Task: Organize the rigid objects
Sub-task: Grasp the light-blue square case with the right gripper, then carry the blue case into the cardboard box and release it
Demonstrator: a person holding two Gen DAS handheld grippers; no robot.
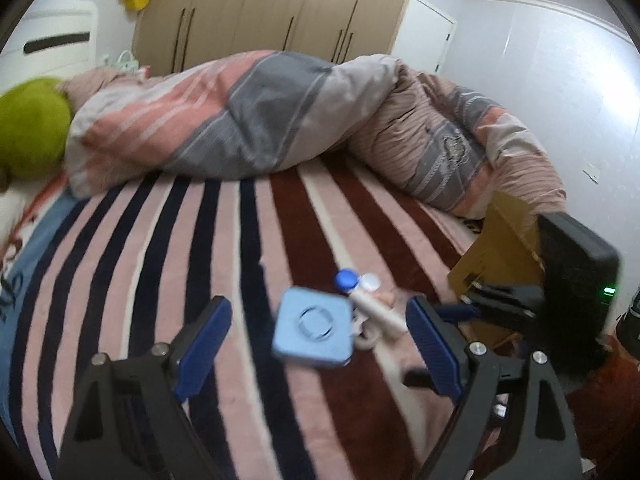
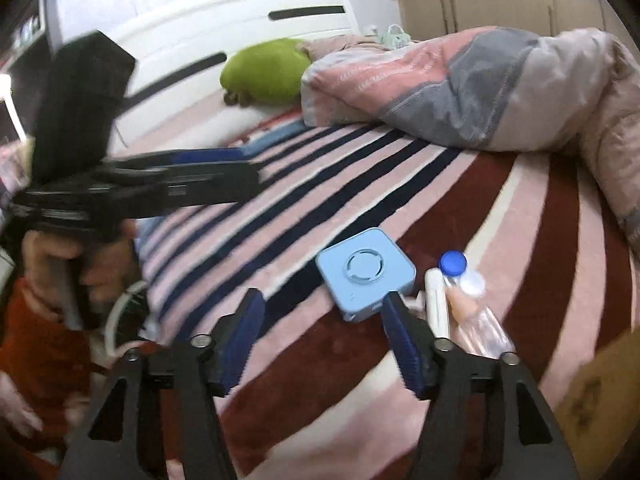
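Observation:
A light blue square box (image 1: pixel 314 327) with a round ring on its lid lies on the striped bedspread (image 1: pixel 160 240). Right of it lie a blue-and-white contact lens case (image 1: pixel 354 281), a white tube (image 1: pixel 376 312) and a small clear packet. My left gripper (image 1: pixel 320 338) is open, its blue pads either side of the box and above it. In the right wrist view the box (image 2: pixel 364 274) sits just past my open right gripper (image 2: pixel 322 312), near its right fingertip; the lens case (image 2: pixel 460 270), tube (image 2: pixel 436 304) and packet (image 2: pixel 480 328) lie to the right.
A rumpled pink-grey duvet (image 1: pixel 260 116) and a green pillow (image 1: pixel 30 132) lie at the far side of the bed. A cardboard box (image 1: pixel 496 240) stands at the bed's right edge. A white headboard (image 2: pixel 240 40) and wardrobe (image 1: pixel 260 4) stand behind.

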